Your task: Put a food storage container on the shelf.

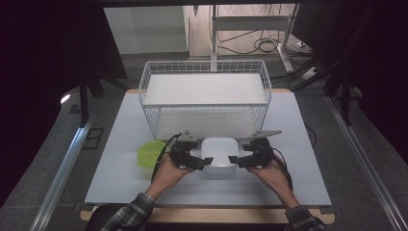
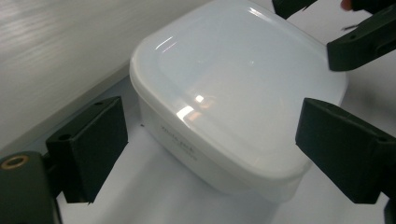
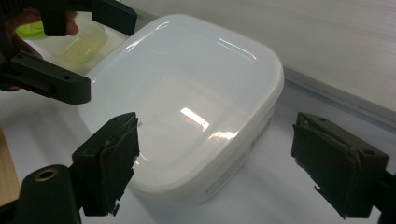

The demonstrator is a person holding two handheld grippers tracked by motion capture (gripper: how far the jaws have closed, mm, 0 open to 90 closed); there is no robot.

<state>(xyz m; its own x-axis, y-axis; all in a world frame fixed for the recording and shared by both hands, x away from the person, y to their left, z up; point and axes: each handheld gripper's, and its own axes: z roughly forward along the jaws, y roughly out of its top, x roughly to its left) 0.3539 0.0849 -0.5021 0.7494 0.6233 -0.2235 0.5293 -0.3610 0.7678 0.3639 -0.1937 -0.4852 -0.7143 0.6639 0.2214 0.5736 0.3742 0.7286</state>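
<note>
A white square plastic container [image 1: 219,150] with its lid on stands on the white table near the front middle. My left gripper [image 1: 206,162] is at its left front corner and my right gripper [image 1: 236,161] at its right front corner, both pointing inward. In the left gripper view the container [image 2: 233,93] lies between my open jaws, with a gap at the left pad [image 2: 88,149]. In the right gripper view the container [image 3: 187,93] sits ahead of the open jaws, and the right pad [image 3: 336,163] stands well clear of it.
A white wire basket [image 1: 204,91] stands just behind the container. A yellow-green translucent bowl [image 1: 150,154] sits on the table to the left of my left hand. The table's [image 1: 298,159] wooden front edge runs below my forearms.
</note>
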